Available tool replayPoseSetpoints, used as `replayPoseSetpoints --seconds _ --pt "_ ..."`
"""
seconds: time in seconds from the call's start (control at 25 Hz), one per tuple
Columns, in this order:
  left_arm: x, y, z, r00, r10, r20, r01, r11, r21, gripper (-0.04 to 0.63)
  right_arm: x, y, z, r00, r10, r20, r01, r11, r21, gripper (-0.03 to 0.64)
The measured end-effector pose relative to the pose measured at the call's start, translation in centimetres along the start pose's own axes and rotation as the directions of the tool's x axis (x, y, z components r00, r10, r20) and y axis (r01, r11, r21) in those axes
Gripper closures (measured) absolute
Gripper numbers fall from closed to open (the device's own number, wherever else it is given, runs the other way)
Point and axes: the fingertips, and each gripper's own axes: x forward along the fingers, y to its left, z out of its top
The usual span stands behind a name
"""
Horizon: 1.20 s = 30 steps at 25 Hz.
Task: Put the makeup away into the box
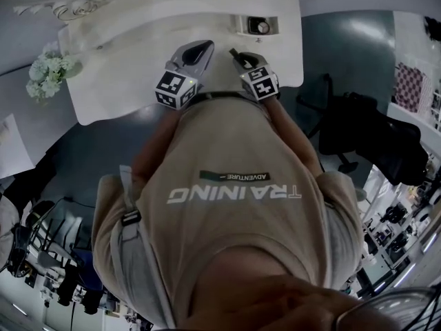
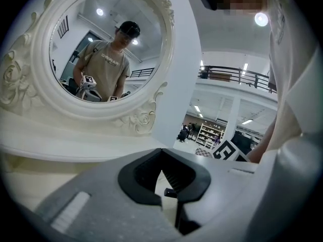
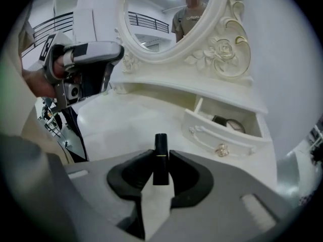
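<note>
The right gripper (image 3: 161, 156) is pinching an upright black lipstick (image 3: 160, 144) between its part-closed jaws, while the left gripper (image 2: 162, 153) is pressing its jaws together on nothing.

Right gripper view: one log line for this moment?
right gripper: shut on black lipstick | left gripper: shut, empty | drawer: open, lipstick not yet inside

Head view: person's torso (image 1: 234, 205) blocks the near tabletop (image 1: 124, 88) edge. Right gripper view: lipstick (image 3: 160, 145) base buried between right tool (image 3: 161, 166) pads. Drawer (image 3: 222, 135) front hides most of a round dark item (image 3: 234, 126); I can't ID it. Mirror (image 3: 166, 19) top cut off.
</note>
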Motion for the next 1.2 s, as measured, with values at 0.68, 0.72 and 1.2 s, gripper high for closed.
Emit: replayPoseSetpoints --seconds 0.68,0.72,1.2 --pt "2.3 -2.2 0.7 0.991 -0.123 -0.056 0.126 0.99 0.061 0.588 -3.4 -9.1 5.4 0.995 -0.1 0.002 0.099 0.987 0.127 0.515" --pt "2.2 -1.9 0.7 0.991 -0.119 -0.055 0.122 0.991 0.059 0.588 -3.0 -9.5 5.7 0.995 -0.095 -0.017 0.096 0.986 0.135 0.515" --pt "1.7 2.8 0.7 0.997 -0.061 -0.045 0.061 0.998 -0.001 0.588 1.0 -11.3 7.3 0.978 -0.037 -0.207 0.074 0.983 0.169 0.515"
